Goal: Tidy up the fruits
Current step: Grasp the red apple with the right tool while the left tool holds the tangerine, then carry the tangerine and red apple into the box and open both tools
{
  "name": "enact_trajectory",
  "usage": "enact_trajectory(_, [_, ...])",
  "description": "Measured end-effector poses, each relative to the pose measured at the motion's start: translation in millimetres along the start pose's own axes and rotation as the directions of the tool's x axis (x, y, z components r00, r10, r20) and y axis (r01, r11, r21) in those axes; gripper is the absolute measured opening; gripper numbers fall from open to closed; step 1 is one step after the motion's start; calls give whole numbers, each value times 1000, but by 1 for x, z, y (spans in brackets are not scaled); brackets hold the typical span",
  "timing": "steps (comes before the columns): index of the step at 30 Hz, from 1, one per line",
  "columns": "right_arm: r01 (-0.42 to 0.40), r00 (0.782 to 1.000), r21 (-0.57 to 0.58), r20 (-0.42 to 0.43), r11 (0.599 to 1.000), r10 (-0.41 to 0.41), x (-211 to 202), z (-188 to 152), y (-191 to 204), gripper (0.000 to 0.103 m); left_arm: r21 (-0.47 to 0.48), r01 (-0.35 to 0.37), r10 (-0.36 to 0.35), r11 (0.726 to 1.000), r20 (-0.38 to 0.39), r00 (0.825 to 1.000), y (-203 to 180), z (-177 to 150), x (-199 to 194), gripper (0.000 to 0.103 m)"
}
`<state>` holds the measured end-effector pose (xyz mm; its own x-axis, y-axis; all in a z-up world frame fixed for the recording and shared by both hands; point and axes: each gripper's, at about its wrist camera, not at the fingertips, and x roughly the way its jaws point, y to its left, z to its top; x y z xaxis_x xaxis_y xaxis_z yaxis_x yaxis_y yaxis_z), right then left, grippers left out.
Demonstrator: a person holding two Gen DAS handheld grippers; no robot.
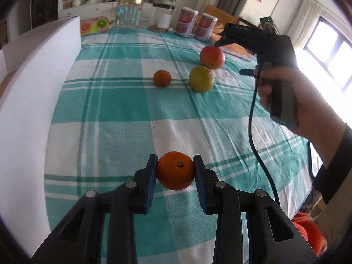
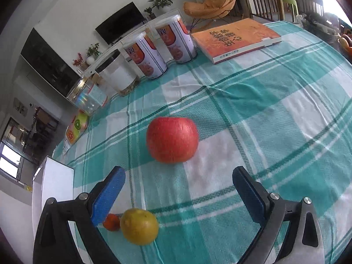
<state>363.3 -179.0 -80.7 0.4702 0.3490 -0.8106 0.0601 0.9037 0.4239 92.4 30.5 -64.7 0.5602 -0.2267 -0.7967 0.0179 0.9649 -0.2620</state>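
Observation:
My left gripper (image 1: 175, 169) is shut on an orange tangerine (image 1: 175, 170), held above the checked teal cloth. Farther on lie a second tangerine (image 1: 162, 78), a yellow-green citrus (image 1: 201, 79) and a red apple (image 1: 211, 57). In the left wrist view the right gripper (image 1: 220, 43) hovers just above the apple. In the right wrist view the right gripper (image 2: 178, 182) is open and empty, with the apple (image 2: 172, 139) a little ahead of its fingertips; the yellow-green citrus (image 2: 139, 226) and the small tangerine (image 2: 111, 221) lie below near the left finger.
A white box wall (image 1: 37, 92) stands along the left. At the far edge are a glass jar (image 1: 129, 14), a clear canister (image 1: 163, 17), two printed tins (image 1: 195, 25) and an orange book (image 2: 236, 38). A fruit-print pack (image 1: 94, 25) lies by the box.

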Motion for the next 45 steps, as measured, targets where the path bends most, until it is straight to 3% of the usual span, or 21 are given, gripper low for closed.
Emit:
enact_trajectory(4, [2,999,50,-39,999,0,33,18,-2,98,6,6,-6,1000,-18,1000,0,-1,1,33])
enact_trajectory(5, [-15,999,61,-49,998,18,40,20,-4,91,10,6,-6,1000,-23,1000,0,-1,1,33])
enact_trajectory(7, [-67,996,91,-58,994,72,44,18,-9,69,9,10,-10,1000,-37,999,2,-3,1,33])
enact_trajectory(10, [-80,995,113,-43,990,85,32,5,-19,68,-5,35,-36,999,-60,998,5,-7,0,33])
enact_trajectory(16, [-166,986,158,24,973,164,-40,-58,-61,68,21,125,-123,992,-56,991,-2,-19,-29,33])
enact_trajectory(20, [-266,964,196,40,944,263,-87,-119,-73,68,35,183,-181,983,-54,982,-9,-27,-57,33])
enact_trajectory(25, [-378,924,139,-13,915,383,-114,-172,-25,68,-10,269,-269,963,-13,963,-1,-30,-110,33])
enact_trajectory(29, [-502,861,-14,-102,865,498,-130,-201,65,68,-74,297,-291,952,82,953,33,-24,-168,33])
enact_trajectory(32, [-582,812,-158,-180,798,556,-141,-226,145,68,-143,207,-179,968,191,965,82,-17,-209,33])
enact_trajectory(34, [-617,786,-257,-238,744,570,-145,-245,196,68,-215,93,-38,972,247,968,122,-16,-226,33])
enact_trajectory(36, [-627,779,-353,-290,694,557,-144,-270,240,68,-311,-35,116,950,246,962,165,-19,-233,33])
enact_trajectory(40, [-602,798,-494,-361,628,482,-125,-321,296,68,-434,-229,332,871,177,927,229,-37,-227,34])
enact_trajectory(43, [-557,831,-585,-383,590,405,-110,-352,317,68,-475,-313,407,823,108,907,254,-53,-216,34])
enact_trajectory(45, [-511,860,-654,-375,558,348,-98,-368,325,69,-495,-337,423,801,69,904,263,-60,-207,35])
